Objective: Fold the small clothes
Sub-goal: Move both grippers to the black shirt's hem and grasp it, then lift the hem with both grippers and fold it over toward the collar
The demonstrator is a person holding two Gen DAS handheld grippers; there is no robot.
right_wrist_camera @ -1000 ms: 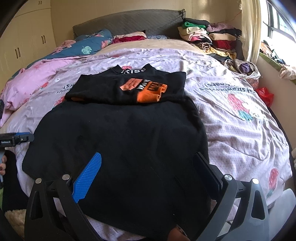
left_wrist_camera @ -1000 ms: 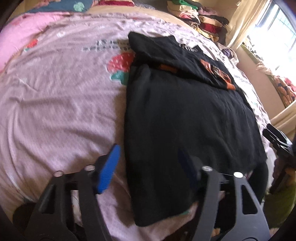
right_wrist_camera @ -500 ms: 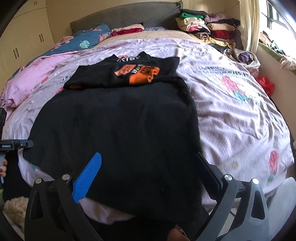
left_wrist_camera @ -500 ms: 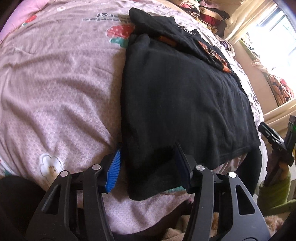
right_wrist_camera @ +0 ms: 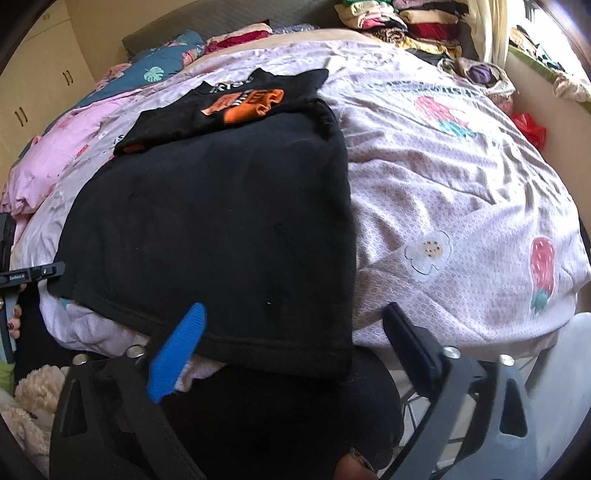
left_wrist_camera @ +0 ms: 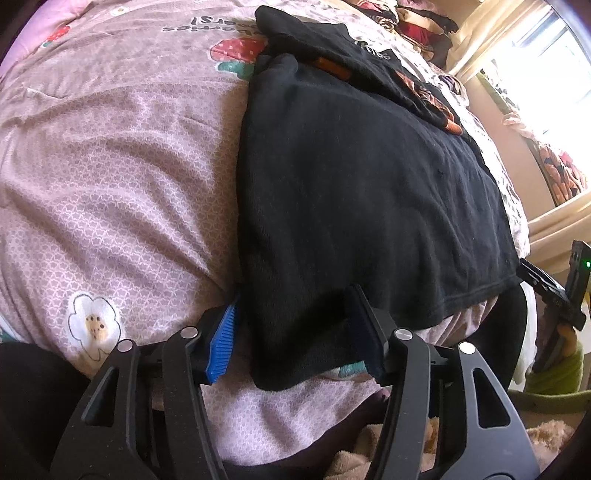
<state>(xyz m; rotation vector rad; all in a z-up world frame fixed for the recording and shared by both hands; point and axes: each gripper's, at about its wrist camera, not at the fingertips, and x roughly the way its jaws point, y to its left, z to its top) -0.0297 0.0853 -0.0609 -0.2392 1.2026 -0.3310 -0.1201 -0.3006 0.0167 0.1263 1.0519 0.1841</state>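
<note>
A black garment (left_wrist_camera: 369,192) lies flat on the pink bedspread (left_wrist_camera: 110,177), its near hem at the bed's front edge; it also shows in the right wrist view (right_wrist_camera: 221,229). A smaller folded black shirt with orange print (right_wrist_camera: 240,99) lies beyond it. My left gripper (left_wrist_camera: 291,328) is open, its jaws either side of the garment's near left corner. My right gripper (right_wrist_camera: 295,339) is open, its jaws either side of the near right corner at the hem. Neither is shut on the cloth.
A stack of folded clothes (right_wrist_camera: 406,22) sits at the bed's far right by the curtain. Pillows (right_wrist_camera: 162,66) lie at the headboard. A window ledge with clothes (left_wrist_camera: 561,173) runs along the right. A plush toy (right_wrist_camera: 29,391) lies by the bed's edge.
Both grippers have dropped down and moved in to the near hem of the black garment. The left jaws have narrowed around its corner. The garment has not moved.
</note>
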